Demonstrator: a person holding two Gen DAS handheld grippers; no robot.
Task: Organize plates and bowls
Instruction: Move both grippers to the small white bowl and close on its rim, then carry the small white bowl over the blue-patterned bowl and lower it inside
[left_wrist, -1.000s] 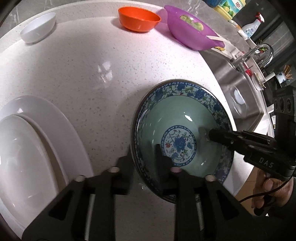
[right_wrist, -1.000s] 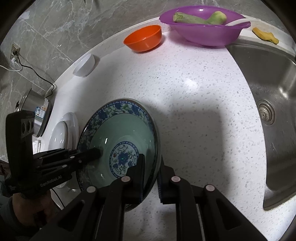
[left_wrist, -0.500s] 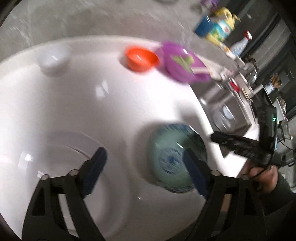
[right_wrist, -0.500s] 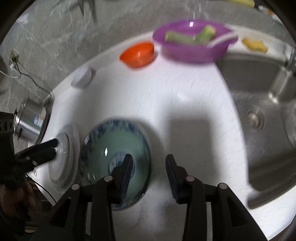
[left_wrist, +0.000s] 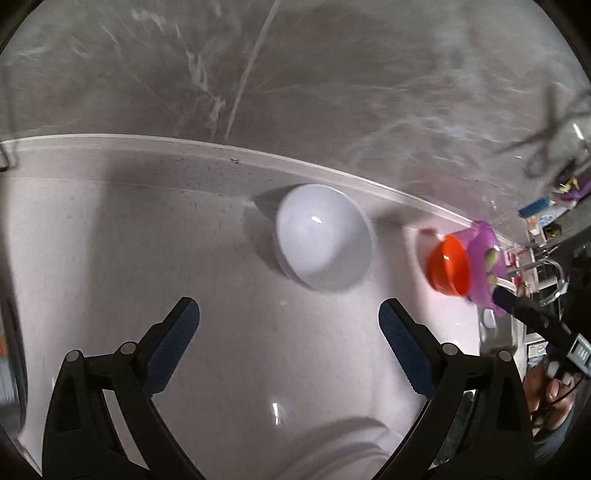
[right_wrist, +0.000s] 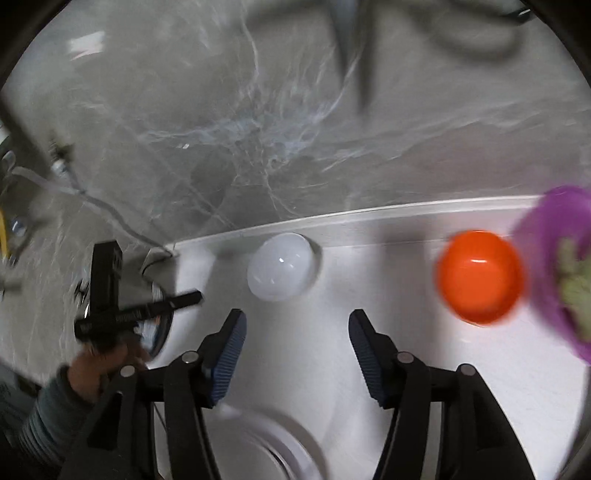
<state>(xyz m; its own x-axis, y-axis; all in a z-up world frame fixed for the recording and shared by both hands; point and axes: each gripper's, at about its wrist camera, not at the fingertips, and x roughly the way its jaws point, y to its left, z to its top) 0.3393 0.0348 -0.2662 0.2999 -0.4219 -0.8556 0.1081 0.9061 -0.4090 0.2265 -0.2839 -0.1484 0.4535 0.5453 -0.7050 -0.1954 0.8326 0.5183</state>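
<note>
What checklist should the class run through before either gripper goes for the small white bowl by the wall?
1. Left gripper empty, jaws just opened wide: ok.
2. Right gripper empty, jaws just opened: ok.
3. White bowl upright, nothing in it: ok.
4. Countertop bare between the left gripper and the bowl: ok.
5. Orange bowl apart from the white bowl: ok.
6. Orange bowl clear of the purple bowl: cannot tell, blurred.
</note>
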